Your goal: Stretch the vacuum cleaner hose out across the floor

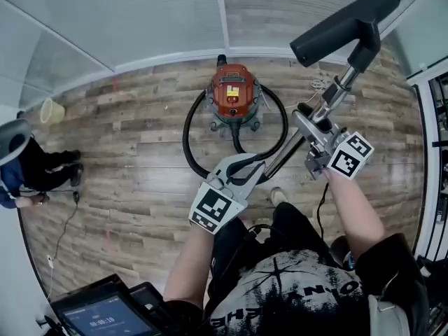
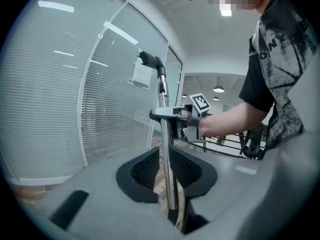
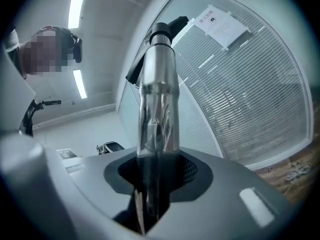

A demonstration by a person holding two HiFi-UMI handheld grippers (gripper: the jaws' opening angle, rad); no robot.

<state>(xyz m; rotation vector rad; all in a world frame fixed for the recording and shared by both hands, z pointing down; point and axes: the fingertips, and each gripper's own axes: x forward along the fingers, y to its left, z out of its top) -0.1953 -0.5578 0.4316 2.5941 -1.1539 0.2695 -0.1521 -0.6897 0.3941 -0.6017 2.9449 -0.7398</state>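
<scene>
Hose (image 1: 186,135) coiled, wand (image 3: 159,94) up in the air
Right gripper (image 1: 311,121) is clamped tight on the chrome wand just below the black nozzle (image 1: 346,23). The left gripper (image 1: 252,168) sits lower with its jaws slack around it, gaps either side. The black hose lies looped round the red vacuum cleaner (image 1: 234,93) on the wood floor (image 1: 140,159), near its far edge by the glass wall (image 1: 140,19).
</scene>
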